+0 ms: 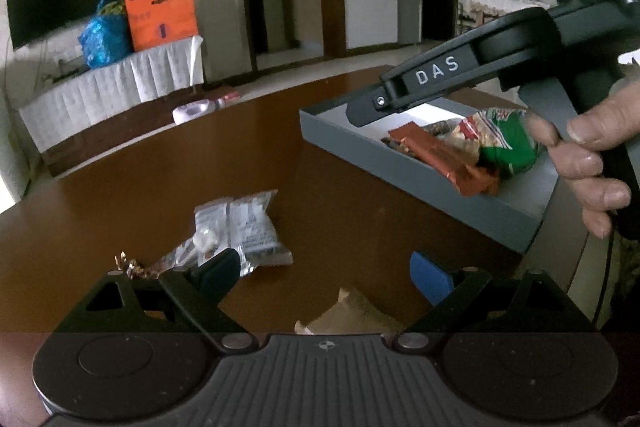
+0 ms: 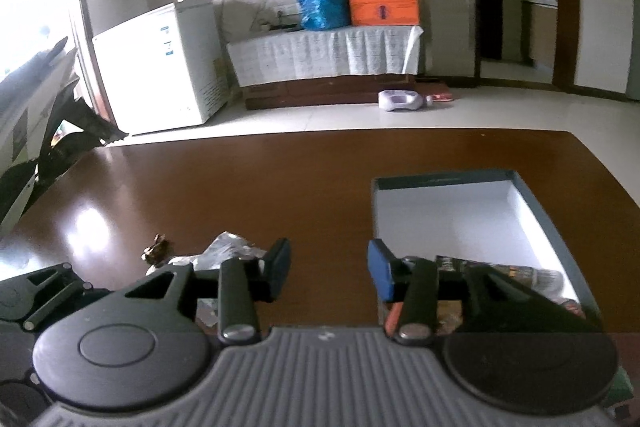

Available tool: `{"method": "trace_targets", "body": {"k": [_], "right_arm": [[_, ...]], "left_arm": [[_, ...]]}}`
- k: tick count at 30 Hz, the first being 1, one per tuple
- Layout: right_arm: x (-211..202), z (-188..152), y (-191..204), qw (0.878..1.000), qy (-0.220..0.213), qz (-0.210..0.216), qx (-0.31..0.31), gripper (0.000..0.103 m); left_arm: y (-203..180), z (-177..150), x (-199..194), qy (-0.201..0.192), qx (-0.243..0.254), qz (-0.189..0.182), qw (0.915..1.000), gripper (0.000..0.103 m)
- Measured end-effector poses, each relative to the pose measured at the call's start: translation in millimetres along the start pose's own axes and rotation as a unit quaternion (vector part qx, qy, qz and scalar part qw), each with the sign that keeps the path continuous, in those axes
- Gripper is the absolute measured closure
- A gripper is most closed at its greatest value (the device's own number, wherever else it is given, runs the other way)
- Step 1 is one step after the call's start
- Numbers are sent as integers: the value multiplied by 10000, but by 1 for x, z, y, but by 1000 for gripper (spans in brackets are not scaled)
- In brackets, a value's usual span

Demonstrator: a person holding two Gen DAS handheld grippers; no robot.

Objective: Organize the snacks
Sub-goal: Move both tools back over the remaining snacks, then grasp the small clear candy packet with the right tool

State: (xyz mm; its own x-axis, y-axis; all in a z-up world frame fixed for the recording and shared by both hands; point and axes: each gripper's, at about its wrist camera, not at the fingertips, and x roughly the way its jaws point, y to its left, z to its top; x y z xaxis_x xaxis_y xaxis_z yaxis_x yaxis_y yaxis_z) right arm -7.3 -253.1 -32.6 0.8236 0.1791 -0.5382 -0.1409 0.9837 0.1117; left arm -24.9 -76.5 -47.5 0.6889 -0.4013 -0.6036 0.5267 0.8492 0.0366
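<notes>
On the brown bench point(image 1: 120, 179), left of the grey tray point(image 1: 400, 163), a silver snack packet point(image 1: 240, 227) lies just beyond the left gripper point(image 1: 326, 273), whose fingers are spread with nothing between them. A tan wrapper point(image 1: 352, 315) sits under that gap. Inside the tray, an orange-brown bar point(image 1: 440, 155) and a green bag point(image 1: 508, 143) touch. The right gripper point(image 2: 329, 269) hovers spread and empty at the tray's near left edge; bare bench stretches beyond the tray to the far edge.
</notes>
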Motion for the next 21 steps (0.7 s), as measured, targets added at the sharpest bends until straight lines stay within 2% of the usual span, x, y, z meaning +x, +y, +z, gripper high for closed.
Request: {"method": "trace_targets", "body": {"k": [12,16,21], "right_arm": [[21,5,20,9996,193,110,-151,59],[29,4,26,9993,273,173,-196,52],[44,4,44,9979,439,304,-358,51]], "left_arm": [[8,-8,-5,53,-40,-30,10000,11],[7,-11,-5,50,-17,-116,9999,11],[3,-17,-1,67,58,-255,9996,11]]}}
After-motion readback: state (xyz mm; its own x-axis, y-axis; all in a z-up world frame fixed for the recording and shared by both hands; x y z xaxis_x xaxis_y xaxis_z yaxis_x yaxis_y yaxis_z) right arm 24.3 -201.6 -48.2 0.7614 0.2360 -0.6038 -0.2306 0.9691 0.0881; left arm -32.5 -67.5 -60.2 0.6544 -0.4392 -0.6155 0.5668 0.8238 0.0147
